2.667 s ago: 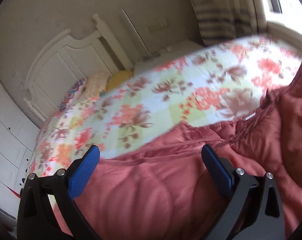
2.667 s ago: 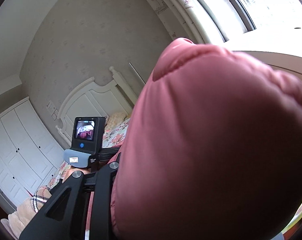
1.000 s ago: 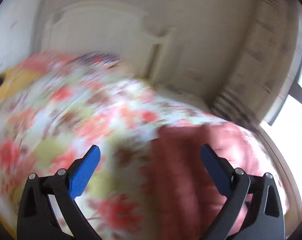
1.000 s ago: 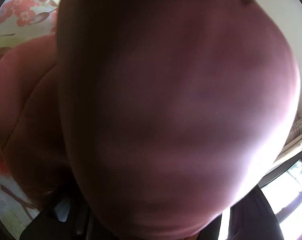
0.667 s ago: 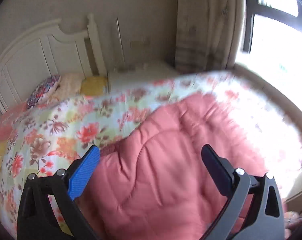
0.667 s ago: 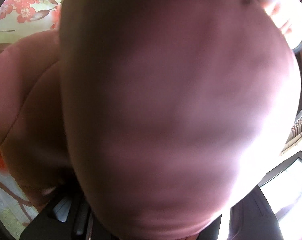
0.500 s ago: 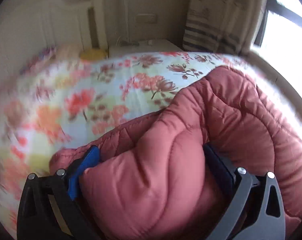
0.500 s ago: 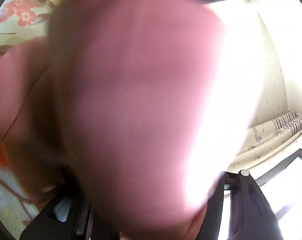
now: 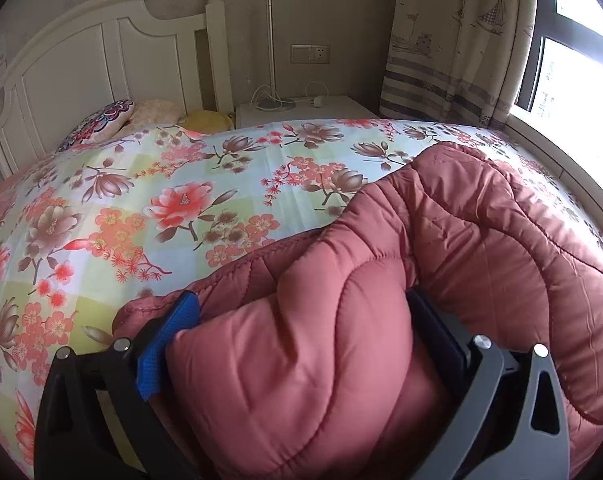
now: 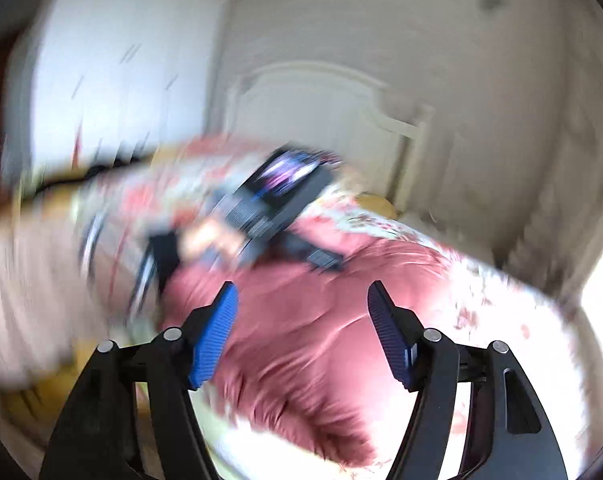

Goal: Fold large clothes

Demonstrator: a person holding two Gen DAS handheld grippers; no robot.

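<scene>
Pink coat (image 9: 481, 248) lying on the bed (image 9: 141, 216), bunched thick between the left gripper (image 9: 297, 320) pads (pinched tight). Right gripper (image 10: 301, 336) just opened above coat, holding nothing.

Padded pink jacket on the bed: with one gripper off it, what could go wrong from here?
The left gripper has a thick roll of the pink jacket between its fingers; that puffy bulk may spring open or slip. The right gripper, jaws just opening and nothing between them, steadies nothing. The jacket's far side lies near the bed edge and could slide off.
</scene>
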